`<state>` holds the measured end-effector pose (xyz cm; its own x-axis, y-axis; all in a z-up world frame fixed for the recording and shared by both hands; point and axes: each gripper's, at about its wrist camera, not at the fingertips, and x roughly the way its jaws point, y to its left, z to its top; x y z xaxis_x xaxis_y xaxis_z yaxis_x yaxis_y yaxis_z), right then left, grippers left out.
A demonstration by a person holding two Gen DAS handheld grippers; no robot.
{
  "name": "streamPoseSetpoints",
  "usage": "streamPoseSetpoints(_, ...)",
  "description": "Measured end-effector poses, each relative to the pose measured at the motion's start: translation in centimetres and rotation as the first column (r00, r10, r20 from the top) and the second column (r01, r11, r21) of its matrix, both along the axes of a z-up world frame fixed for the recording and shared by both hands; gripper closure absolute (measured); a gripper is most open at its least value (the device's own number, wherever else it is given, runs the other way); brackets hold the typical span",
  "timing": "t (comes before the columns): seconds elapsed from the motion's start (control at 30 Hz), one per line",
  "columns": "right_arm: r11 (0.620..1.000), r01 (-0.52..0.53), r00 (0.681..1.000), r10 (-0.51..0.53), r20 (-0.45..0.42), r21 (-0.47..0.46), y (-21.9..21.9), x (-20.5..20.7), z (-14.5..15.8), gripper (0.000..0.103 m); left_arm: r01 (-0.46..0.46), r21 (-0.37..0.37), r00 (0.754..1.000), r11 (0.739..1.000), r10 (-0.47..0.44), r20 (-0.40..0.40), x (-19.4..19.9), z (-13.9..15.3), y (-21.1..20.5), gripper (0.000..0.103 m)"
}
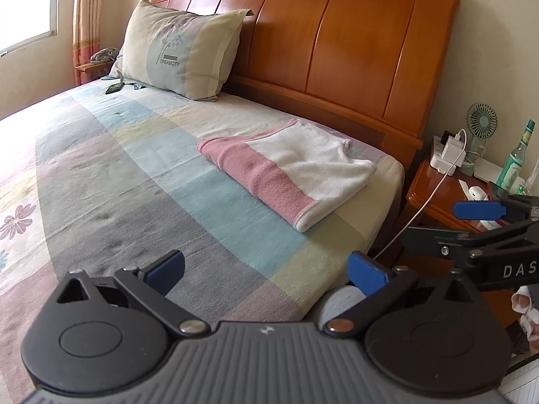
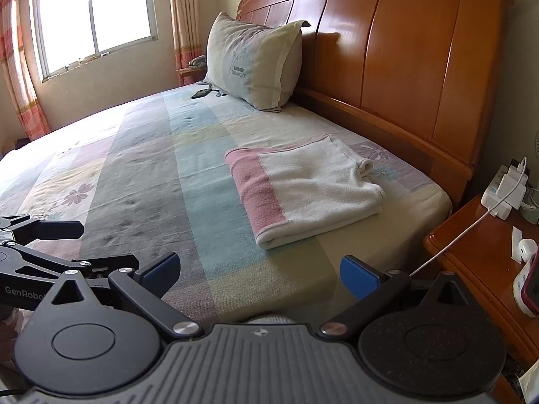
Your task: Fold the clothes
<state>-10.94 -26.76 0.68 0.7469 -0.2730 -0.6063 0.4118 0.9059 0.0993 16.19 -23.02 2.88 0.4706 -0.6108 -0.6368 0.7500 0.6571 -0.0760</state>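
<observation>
Folded towel (image 1: 286, 171) lies ahead on bed (image 1: 151, 175) nr the headboard, long axis running away-left. Your left gripper (image 1: 266, 269) & right gripper (image 2: 259, 274) both gape, empty; right's nearer.

The left gripper (image 1: 266, 271) is held level with its jaws spread wide and nothing between the blue pads (image 1: 365, 274). The right gripper (image 2: 259, 274) is held alongside it, likewise spread wide and empty. Each is seen at the edge of the other's view.
</observation>
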Motion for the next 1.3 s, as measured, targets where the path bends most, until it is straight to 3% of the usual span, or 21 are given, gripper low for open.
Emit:
streamPoseSetpoints(0.3,1.0,-0.002,1.0,0.002,-0.001,0.007,-0.3,0.1,-0.1,0.0,-0.007,-0.025,0.999,1.0,0.006,-0.044,0.6,-0.1,-0.2,0.001)
streamPoseSetpoints(0.87,1.0,-0.003,1.0,0.003,0.002,0.015,-0.5,0.1,-0.2,0.0,-0.002,-0.031,0.999,1.0,0.001,-0.044,0.8,-0.1,-0.5,0.001)
streamPoseSetpoints(1.13,1.0,0.007,1.0,-0.007,-0.009,0.018,-0.6,0.2,-0.4,0.0,0.009,-0.107,0.998,0.994,-0.016,-0.065,1.2,0.2,0.1,0.001)
streamPoseSetpoints(1.3,1.0,0.001,1.0,-0.001,-0.011,0.015,-0.5,0.3,-0.4,0.0,-0.007,-0.088,0.998,0.996,0.002,-0.062,1.2,0.2,-0.1,0.001)
